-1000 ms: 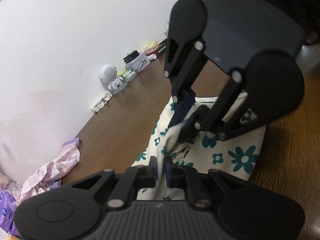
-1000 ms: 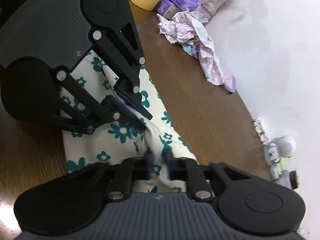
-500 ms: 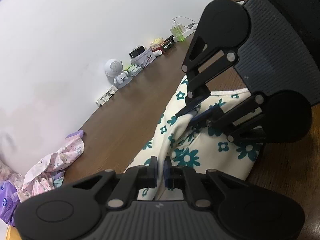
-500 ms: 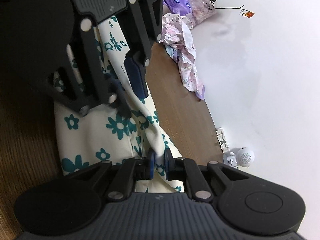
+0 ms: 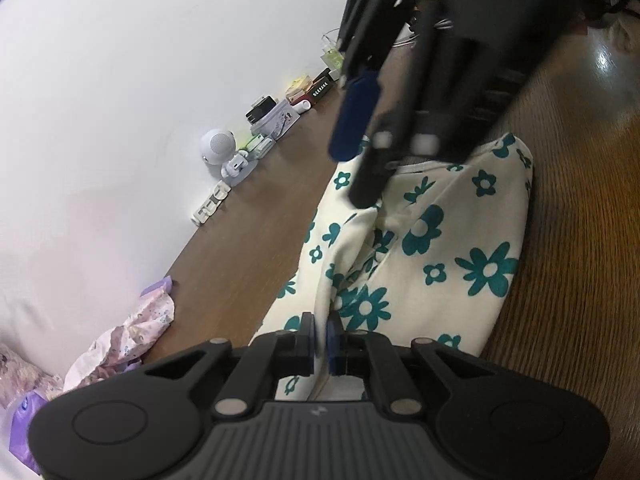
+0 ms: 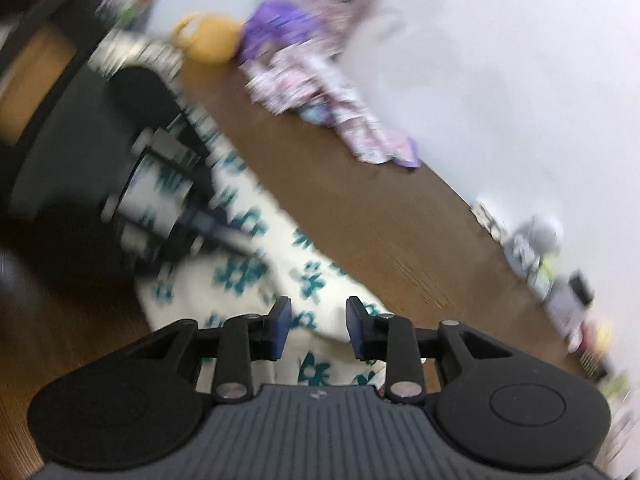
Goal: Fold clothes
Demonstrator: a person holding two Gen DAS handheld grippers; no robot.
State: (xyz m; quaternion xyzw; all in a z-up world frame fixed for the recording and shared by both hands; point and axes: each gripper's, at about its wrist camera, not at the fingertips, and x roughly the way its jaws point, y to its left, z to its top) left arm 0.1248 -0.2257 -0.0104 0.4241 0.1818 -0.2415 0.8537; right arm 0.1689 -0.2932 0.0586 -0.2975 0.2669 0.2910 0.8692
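The cream garment (image 5: 448,240) with teal flowers lies on the brown counter (image 5: 580,280), filling the centre and lower middle of the left wrist view; its long axis runs from the bottom centre of that frame up toward the upper right. The left gripper (image 5: 323,336) has its jaws pressed together on a raised ridge of that cloth at the bottom centre, so the fabric climbs from the counter into the pinch and a crease runs away from it along the garment's length. The right gripper (image 6: 318,322) shows its jaws parted in the right wrist view, nothing between them, with the garment's near edge just below and ahead of the tips in the lower middle of that frame; that view is badly smeared, so finer detail there is lost. In the left view the right gripper appears as a dark bulk in the upper right, above the garment's far end, apart from the cloth as far as can be told. So the left gripper alone holds the garment, and the free end lies beneath the open right one, which is the nearer to it. Whether this fold has just been laid down or is about to be retaken, the pictures do not settle. A crumpled pink cloth (image 5: 128,340) lies at the lower left by the wall.
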